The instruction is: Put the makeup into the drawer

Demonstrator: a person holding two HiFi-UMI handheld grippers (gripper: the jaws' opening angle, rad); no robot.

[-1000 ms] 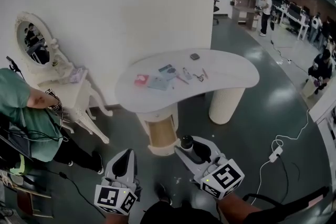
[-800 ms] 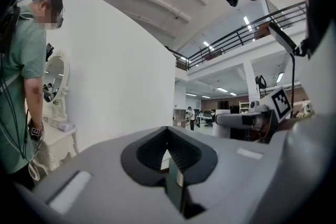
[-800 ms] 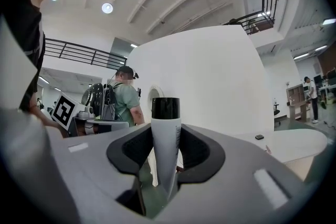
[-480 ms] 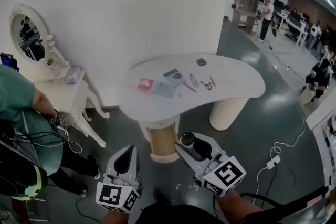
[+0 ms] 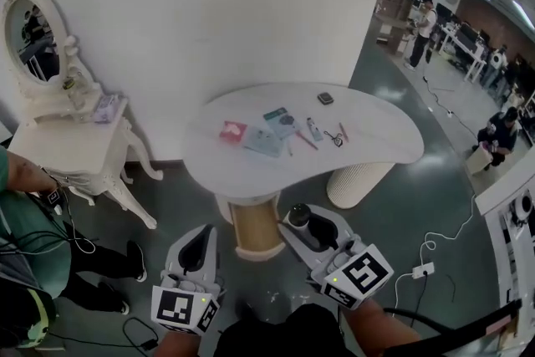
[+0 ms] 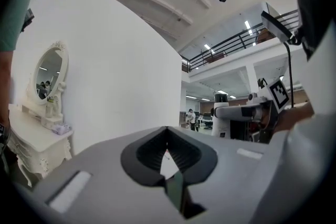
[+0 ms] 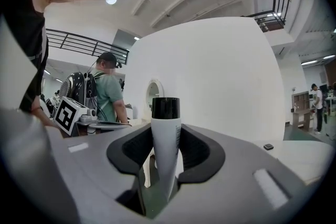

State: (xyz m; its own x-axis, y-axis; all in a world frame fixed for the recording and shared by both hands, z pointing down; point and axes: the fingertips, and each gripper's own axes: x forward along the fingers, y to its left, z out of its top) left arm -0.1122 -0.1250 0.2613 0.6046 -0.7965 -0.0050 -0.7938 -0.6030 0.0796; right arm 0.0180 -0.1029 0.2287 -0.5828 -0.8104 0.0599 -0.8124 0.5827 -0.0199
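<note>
Open floor [image 5: 418, 213] beside table pedestal [image 5: 255, 226]

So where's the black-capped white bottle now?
The bottle is clamped in the right gripper, low centre in the head view, just short of the wooden pedestal under the white table.

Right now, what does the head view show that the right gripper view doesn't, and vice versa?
Only the head view: the makeup pieces spread on the white table, and its pedestal. Only the right gripper view: the jaws pressed on the white sides of the black-capped bottle, and a balcony railing. Both: that bottle, the oval mirror, the small dark case on the table.
</note>
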